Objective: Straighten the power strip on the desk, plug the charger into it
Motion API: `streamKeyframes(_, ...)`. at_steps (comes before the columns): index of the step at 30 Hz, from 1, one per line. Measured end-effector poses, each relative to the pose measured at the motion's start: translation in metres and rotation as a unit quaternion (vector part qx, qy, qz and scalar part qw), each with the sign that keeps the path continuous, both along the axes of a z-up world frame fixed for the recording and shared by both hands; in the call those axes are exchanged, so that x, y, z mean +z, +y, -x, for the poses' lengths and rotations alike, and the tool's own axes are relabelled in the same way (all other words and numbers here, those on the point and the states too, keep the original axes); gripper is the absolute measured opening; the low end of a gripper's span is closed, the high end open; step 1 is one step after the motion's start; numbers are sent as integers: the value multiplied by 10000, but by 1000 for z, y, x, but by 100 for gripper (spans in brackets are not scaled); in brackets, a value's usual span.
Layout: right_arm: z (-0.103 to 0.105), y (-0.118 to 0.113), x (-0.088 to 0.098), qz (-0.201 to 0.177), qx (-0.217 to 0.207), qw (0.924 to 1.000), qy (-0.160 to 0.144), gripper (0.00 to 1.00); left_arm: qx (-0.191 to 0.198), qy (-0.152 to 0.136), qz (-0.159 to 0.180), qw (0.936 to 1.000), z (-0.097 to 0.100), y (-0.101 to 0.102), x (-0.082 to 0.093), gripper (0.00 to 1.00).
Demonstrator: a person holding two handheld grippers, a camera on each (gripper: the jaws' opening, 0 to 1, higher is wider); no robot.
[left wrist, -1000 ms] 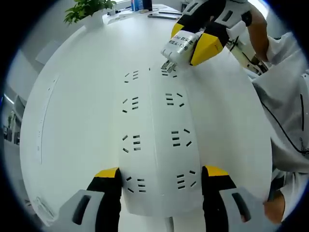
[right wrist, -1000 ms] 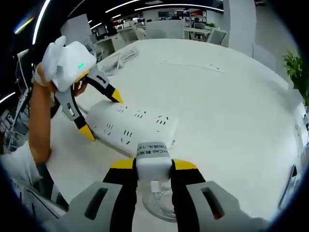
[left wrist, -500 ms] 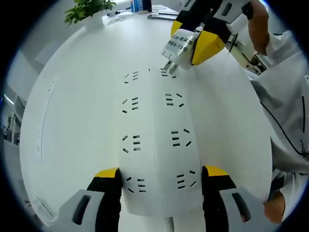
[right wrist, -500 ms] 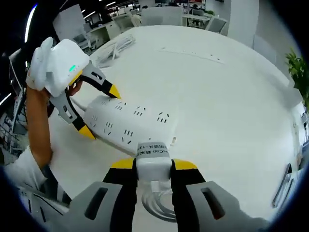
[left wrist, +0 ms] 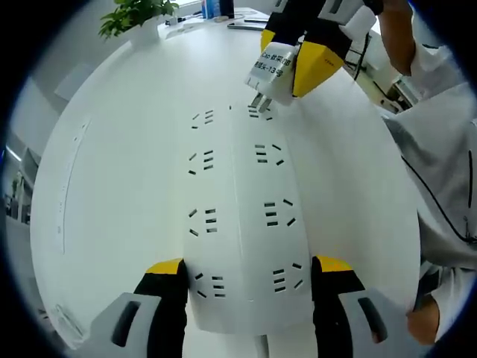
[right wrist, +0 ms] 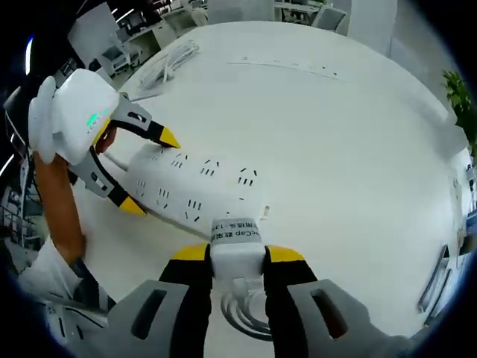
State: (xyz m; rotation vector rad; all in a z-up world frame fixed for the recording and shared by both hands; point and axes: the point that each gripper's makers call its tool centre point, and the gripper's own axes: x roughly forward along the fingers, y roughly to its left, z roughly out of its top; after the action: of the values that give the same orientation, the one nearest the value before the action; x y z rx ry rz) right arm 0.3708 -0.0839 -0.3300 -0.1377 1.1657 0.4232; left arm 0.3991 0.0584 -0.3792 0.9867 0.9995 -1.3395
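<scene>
While the left gripper (left wrist: 246, 287) is clamping the strip (left wrist: 242, 216) steady at bottom centre, the right gripper (right wrist: 237, 261), clamped on the charger (right wrist: 237, 240), is hovering its prongs over the upper-centre socket.

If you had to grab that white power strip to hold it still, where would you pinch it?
Pinch the power strip across its two long side edges near one end, coming in along its length. The sides are flat and parallel, and the sockets on top stay free. The left gripper holds it like that while the charger comes down.
</scene>
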Motion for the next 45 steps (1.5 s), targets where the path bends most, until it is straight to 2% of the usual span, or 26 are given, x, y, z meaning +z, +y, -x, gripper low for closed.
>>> streamKeyframes(9,5,-2,1,245,-124,9994,204,26,1,0,-32,10000,-1,1,0,68)
streamKeyframes(12,5,-2,1,258,-403,9986,214,26,-2,3,-28,10000,-4,2,0,68)
streamKeyframes(13,6,-1,2,215,-635,9975,225,26,-2,3,-29,10000,-4,2,0,68)
streamKeyframes(17,9,-1,-1,301,-818,9960,213,26,3,-3,-73,10000,-7,2,1,68)
streamKeyframes(19,10,0,-6,447,-798,9955,229,26,4,-5,-85,10000,-8,3,1,68)
streamKeyframes(24,11,-1,-4,553,-851,9946,214,26,-12,-3,-70,10000,-10,3,1,68)
streamKeyframes(26,10,-22,3,526,-877,9946,192,26,-21,-7,-85,10000,-11,3,1,68)
streamKeyframes(32,12,-25,0,593,-893,9941,153,27,-18,-8,-121,9999,-11,3,1,68)
streamKeyframes(35,8,-19,-1,618,-803,9948,-73,27,-34,-9,-123,9999,-11,3,1,68)
streamKeyframes(36,9,-21,-6,773,-701,9945,-78,28,-39,-8,-123,9999,-11,3,1,68)
streamKeyframes(37,10,-19,-10,728,-823,9939,16,28,-46,-7,-117,9999,-11,3,1,68)
streamKeyframes(44,13,-25,-8,552,-852,9948,-34,28,-59,-7,-103,9999,-10,2,1,69)
streamKeyframes(45,5,-26,0,482,-872,9950,-9,28,-62,-7,-105,9999,-10,2,1,69)
